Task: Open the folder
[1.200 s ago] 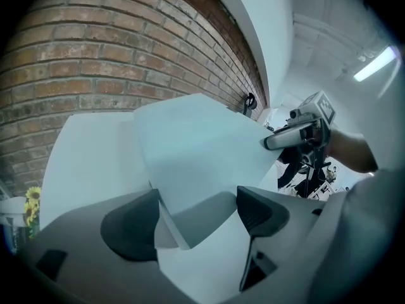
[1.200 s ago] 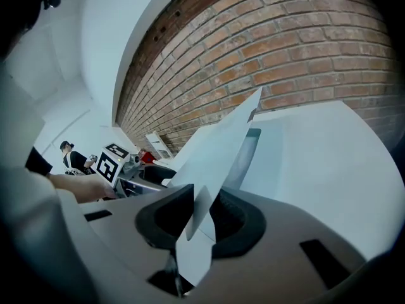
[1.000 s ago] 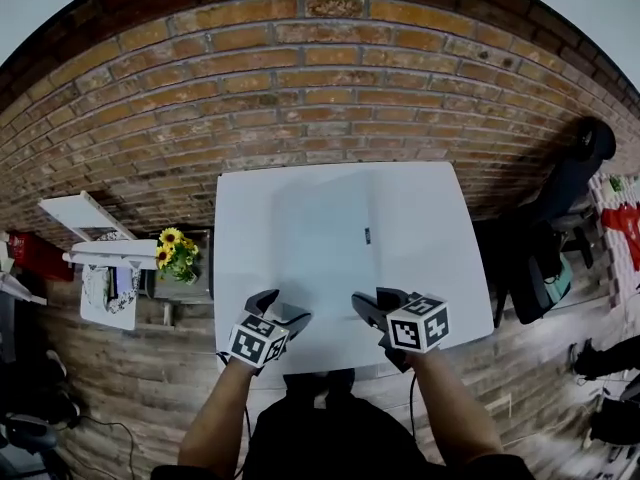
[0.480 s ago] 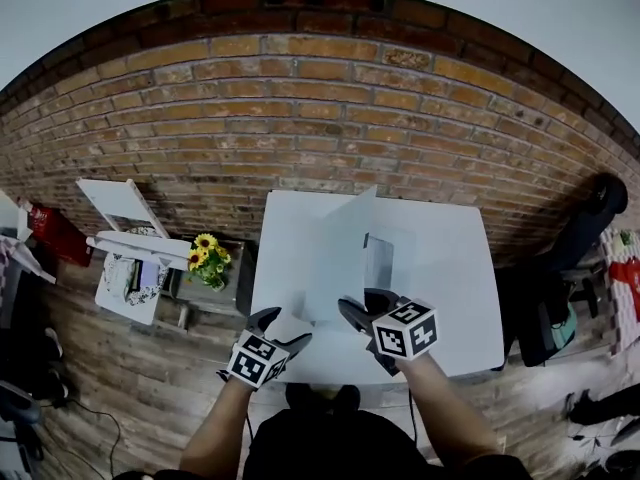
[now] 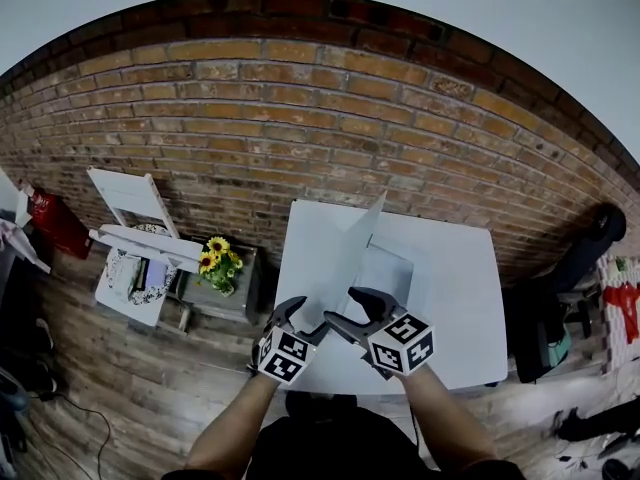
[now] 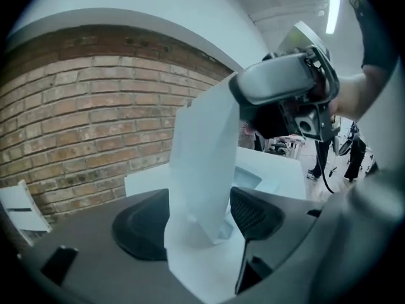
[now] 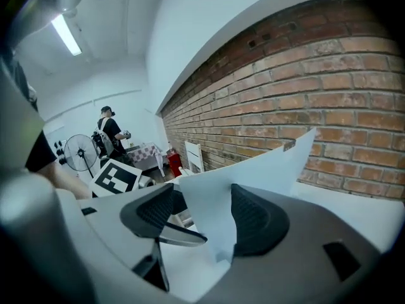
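Observation:
A white folder lies on the white table (image 5: pixel 455 313). Its cover (image 5: pixel 345 258) stands raised almost upright over the lower leaf (image 5: pixel 388 268). My left gripper (image 5: pixel 300 320) is at the cover's near corner. In the left gripper view the cover (image 6: pixel 202 163) stands between the left gripper's (image 6: pixel 196 223) wide jaws, which have just been closing a little and do not clamp it. My right gripper (image 5: pixel 352 313) is close beside it. Its jaws have just been opening, and the cover (image 7: pixel 253 170) leans loose between the right gripper's (image 7: pixel 202 217) pads.
A brick wall runs behind the table. To the left stand a white folding chair (image 5: pixel 125 203), a low stand with sunflowers (image 5: pixel 218 258) and a white side table (image 5: pixel 130 283). A dark office chair (image 5: pixel 585 248) is at the right. A person (image 7: pixel 111 135) and a fan (image 7: pixel 79 152) are far off.
The folder's cover has gone from flat on the table to nearly upright. Both grippers have risen and moved inward under it, and the right jaws have spread.

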Tool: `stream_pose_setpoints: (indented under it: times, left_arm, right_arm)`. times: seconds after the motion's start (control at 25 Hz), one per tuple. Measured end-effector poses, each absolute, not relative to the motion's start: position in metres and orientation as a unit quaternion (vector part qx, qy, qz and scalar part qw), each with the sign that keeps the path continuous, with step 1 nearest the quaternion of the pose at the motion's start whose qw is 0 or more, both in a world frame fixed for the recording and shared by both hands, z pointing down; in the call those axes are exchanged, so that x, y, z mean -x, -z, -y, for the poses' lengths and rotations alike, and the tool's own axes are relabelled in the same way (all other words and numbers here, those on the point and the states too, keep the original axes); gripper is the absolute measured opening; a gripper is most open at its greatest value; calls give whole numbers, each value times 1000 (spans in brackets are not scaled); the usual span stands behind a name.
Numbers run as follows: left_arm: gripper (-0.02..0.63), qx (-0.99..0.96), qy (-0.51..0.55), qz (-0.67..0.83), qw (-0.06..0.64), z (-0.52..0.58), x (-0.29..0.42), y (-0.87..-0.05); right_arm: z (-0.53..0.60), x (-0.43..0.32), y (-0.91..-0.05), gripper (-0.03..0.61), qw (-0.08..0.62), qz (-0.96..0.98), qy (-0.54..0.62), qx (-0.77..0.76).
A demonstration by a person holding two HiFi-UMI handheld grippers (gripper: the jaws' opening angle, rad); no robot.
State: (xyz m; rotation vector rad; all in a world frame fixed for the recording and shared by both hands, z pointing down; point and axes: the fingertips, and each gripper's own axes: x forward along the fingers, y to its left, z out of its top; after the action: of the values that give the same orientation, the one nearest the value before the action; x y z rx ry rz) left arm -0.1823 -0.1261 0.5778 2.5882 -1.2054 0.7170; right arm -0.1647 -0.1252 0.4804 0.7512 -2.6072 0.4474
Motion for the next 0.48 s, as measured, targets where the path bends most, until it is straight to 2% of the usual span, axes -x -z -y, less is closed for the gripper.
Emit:
stream_pose_setpoints:
  times: [0.2,0.36,0.48]
  left_arm:
    - [244,-863,-237,432,107,136,198,-583]
    - [112,-845,-239,466,108,144,213,-588]
    - [106,-838,-263,470,86,151,215,-592]
  right_arm:
    - [121,135,-503,296,199,926,-177,-267]
    - [110,97,-587,298,312,894,-176,-271]
    - [96,93,-630,299,369,880,-169,-246]
